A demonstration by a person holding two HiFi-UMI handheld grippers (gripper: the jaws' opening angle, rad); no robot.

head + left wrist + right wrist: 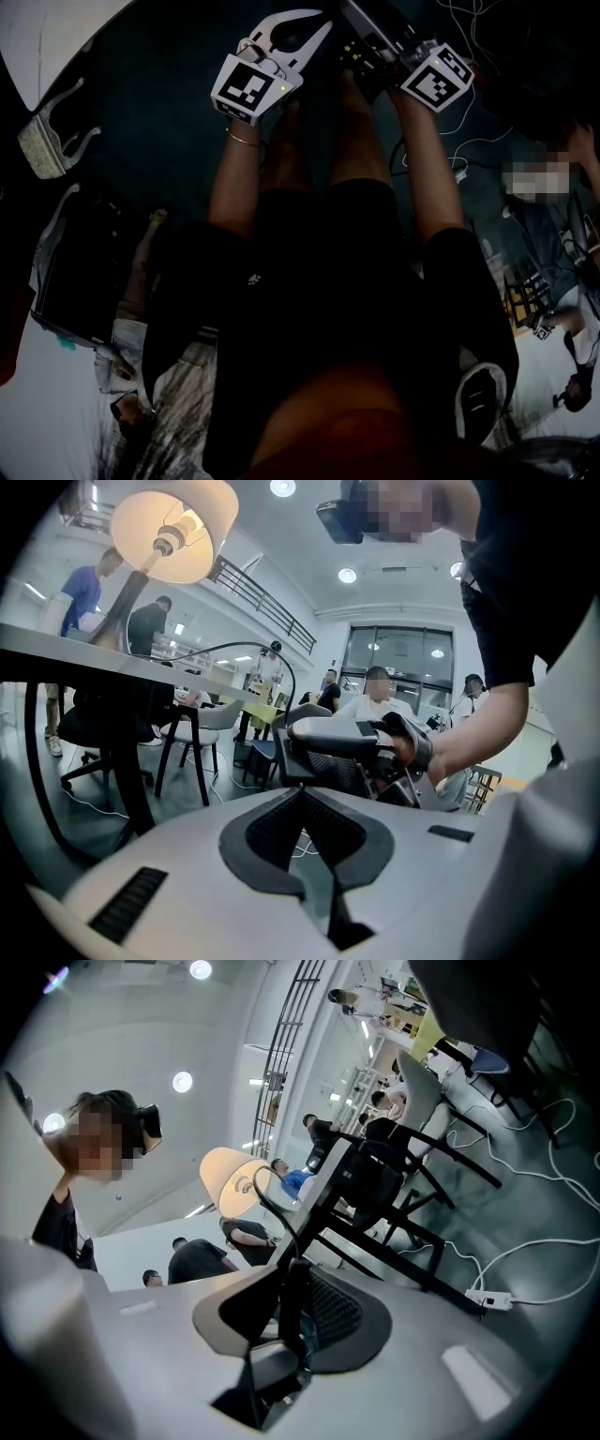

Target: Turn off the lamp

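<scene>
Now lamp [173, 527] lit; cord [273, 1215] between parted jaws, right tool [287, 1277].

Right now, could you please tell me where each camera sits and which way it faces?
Head view: on the person's head, facing steeply down at the floor; forearms, legs, left gripper and right gripper show.
Left gripper view: on the left gripper, facing past its jaws at the lit lamp on the table; the right gripper and right hand show.
Right gripper view: on the right gripper, facing the lamp; a black cord runs between its jaws.
Both gripper views share the lit lamp.
</scene>
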